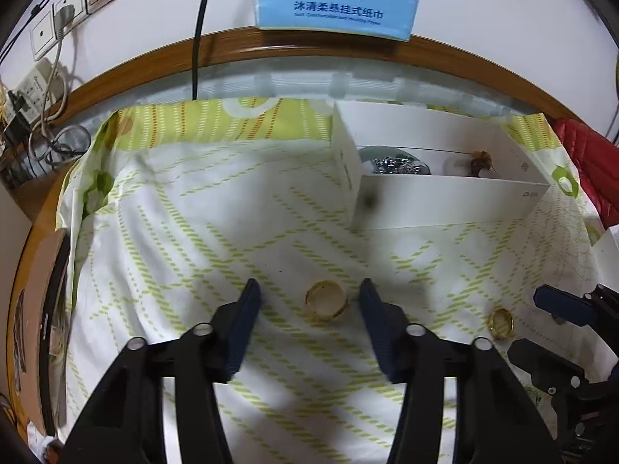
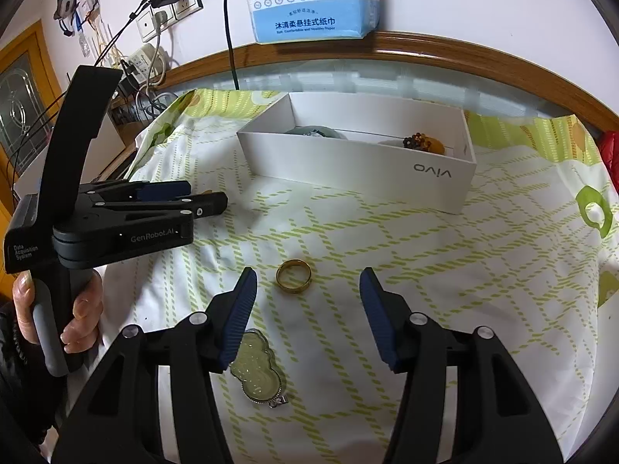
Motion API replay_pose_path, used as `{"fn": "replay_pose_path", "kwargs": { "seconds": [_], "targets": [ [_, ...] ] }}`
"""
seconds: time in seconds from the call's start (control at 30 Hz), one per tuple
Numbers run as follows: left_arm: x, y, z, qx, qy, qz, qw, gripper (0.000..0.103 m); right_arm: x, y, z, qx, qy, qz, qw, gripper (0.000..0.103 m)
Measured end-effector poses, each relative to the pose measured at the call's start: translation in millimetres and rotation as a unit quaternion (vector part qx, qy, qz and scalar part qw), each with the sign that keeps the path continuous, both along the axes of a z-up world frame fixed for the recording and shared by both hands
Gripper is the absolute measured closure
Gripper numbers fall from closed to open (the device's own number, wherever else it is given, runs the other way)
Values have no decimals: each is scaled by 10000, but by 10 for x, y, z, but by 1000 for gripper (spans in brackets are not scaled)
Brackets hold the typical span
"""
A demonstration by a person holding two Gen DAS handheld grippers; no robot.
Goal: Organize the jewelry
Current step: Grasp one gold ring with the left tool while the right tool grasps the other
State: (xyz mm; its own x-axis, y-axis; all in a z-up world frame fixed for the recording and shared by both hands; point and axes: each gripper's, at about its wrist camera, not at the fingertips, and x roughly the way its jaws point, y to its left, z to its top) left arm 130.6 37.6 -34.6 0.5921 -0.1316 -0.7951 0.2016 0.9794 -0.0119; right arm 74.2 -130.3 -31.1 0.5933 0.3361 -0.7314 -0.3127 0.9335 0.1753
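My left gripper [image 1: 309, 295] is open, with a pale gold ring [image 1: 326, 300] lying on the cloth between its fingertips. A second gold ring [image 1: 500, 322] lies to its right; in the right wrist view this ring [image 2: 294, 275] sits between the fingertips of my open right gripper [image 2: 307, 284]. A pale green gourd pendant [image 2: 256, 367] lies under the right gripper's left finger. The white box [image 2: 359, 162] behind holds a silver piece [image 1: 394, 164] and an amber bead piece [image 2: 423, 142]. The left gripper [image 2: 201, 201] shows at the left of the right wrist view.
A green-patterned cloth [image 2: 425, 270] covers the round wooden table [image 2: 483, 62]. A blue tissue pack [image 2: 309, 4] hangs on the wall behind, with a black cable [image 2: 230, 38], sockets and a power strip [image 1: 35, 85] at the left. A red item [image 1: 584, 154] lies at the right edge.
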Motion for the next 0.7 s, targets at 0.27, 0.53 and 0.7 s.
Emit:
{"fn": "replay_pose_path", "kwargs": {
  "seconds": [0.27, 0.53, 0.7],
  "targets": [
    [-168, -123, 46, 2, -128, -351, 9993, 81, 20, 15, 7, -60, -22, 32, 10000, 49],
    [-130, -83, 33, 2, -61, -197, 9998, 81, 58, 77, -22, -210, 33, 130, 9997, 49],
    [-122, -86, 35, 18, -47, -195, 9998, 81, 99, 166, -60, -374, 122, 186, 9991, 58]
  ]
}}
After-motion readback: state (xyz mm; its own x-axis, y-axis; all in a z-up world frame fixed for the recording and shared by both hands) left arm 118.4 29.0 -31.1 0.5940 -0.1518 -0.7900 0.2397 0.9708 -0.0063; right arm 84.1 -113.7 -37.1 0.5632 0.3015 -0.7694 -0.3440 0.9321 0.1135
